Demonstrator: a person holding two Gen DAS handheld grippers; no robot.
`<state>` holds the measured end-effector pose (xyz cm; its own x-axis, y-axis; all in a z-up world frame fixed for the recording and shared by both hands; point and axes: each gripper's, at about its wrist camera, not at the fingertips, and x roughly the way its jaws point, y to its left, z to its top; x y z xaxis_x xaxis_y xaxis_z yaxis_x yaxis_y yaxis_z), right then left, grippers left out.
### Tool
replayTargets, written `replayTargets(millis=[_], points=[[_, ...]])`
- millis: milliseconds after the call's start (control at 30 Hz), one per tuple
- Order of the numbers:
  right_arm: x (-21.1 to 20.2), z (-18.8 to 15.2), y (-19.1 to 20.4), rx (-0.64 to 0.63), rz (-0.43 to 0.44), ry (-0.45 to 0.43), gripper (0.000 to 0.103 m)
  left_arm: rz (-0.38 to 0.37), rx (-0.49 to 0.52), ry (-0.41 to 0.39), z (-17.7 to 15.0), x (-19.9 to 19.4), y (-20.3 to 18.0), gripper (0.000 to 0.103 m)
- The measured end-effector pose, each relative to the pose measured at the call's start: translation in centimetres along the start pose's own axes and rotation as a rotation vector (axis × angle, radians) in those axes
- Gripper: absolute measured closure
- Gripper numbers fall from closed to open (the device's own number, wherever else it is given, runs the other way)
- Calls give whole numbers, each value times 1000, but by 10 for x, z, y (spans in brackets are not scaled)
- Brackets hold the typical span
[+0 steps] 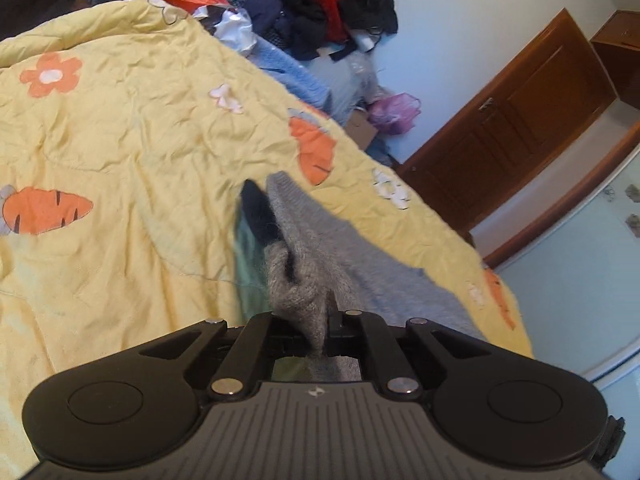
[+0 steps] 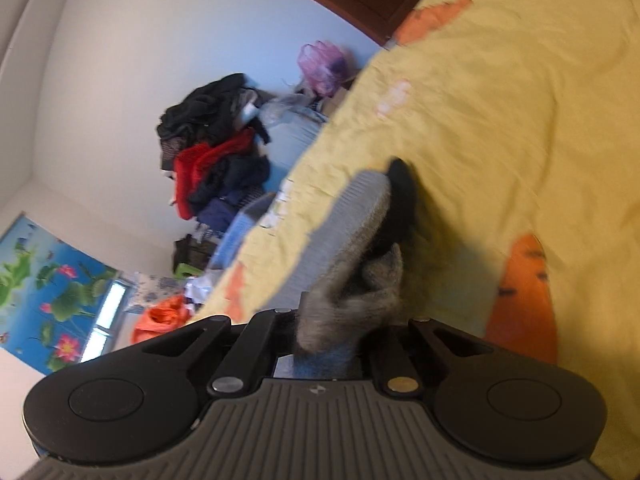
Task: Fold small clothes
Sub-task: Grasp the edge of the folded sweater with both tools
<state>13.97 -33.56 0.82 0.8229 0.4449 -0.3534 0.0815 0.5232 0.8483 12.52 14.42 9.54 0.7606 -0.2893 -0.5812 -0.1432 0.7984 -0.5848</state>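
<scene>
Bed covered by a yellow quilt (image 1: 132, 140) printed with carrots and flowers. A heap of dark and red clothes (image 1: 316, 4) is seen piled beyond it against the wall. A grey knitted garment (image 1: 320, 240) with a dark edge is held raised above the quilt. Left hand-held gripper (image 1: 320, 320) is clamped on one bunched end; right hand-held gripper (image 2: 340, 320) is clamped on the other.

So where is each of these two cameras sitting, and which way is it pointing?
Left wrist view: sits on the left gripper, looking along it over the yellow quilt toward the brown door; only the gripper shows, shut on the grey sock.
Right wrist view: sits on the right gripper, tilted, looking across the quilt to the clothes pile; only the gripper shows, shut on the sock.
Shared: sock, quilt, clothes pile, door.
</scene>
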Motion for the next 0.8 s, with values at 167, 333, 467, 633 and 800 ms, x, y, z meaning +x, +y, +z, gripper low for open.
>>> replayTargets(millis=[167,333,467,633,800], points=[[-36,-3,17,-21,90,20,90,-60,47,29,-21,-42,-3,98],[-97,-37,-4,-26,93,90,90,16,106,98,-79,-75,35,98],[-140,-75,-49,67,28,147,87,88,89,203,-117,-76,79,96],[-163,-82,-64,-15,-144,174,41,130,172,208,-109,-95,95,74],[-163,-29,-31,-245,-132,55,18,291,313,-109,-51,-106,58,26]])
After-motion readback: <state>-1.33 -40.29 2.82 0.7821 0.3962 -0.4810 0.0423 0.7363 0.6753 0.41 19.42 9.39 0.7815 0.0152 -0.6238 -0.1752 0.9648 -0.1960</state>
